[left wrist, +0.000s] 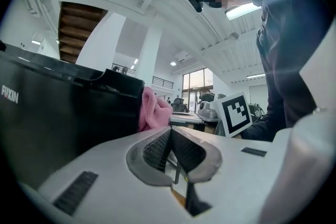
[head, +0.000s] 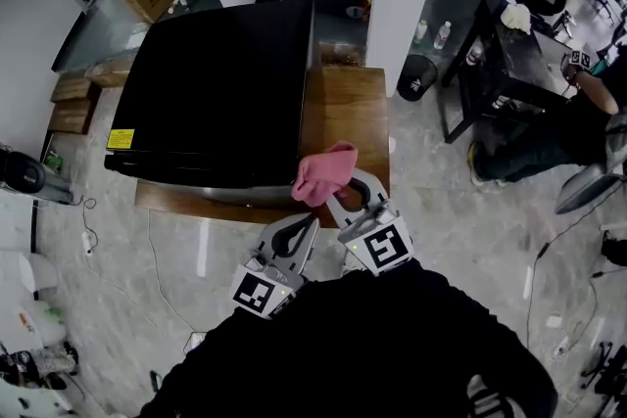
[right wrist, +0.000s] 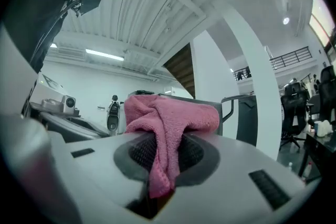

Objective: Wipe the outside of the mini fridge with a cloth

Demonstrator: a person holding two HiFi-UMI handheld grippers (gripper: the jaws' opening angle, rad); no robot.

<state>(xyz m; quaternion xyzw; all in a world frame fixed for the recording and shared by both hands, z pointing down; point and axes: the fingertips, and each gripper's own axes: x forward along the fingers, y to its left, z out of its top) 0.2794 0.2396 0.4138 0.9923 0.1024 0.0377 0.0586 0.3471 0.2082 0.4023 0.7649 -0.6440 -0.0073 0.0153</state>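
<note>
The black mini fridge (head: 220,83) fills the upper centre of the head view, standing on a wooden bench (head: 348,108). At the fridge's lower right corner, the right tongs (head: 345,194) are clenched on a pink cloth (head: 325,173), which bunches above their tips just beside the fridge's front edge. The left tongs (head: 310,225), at lower centre, are pressed together with nothing between them.

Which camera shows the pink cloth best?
The right gripper view: the pink cloth fills the middle, pinched between the jaws. The head view shows it small; the left gripper view, only a part.
</note>
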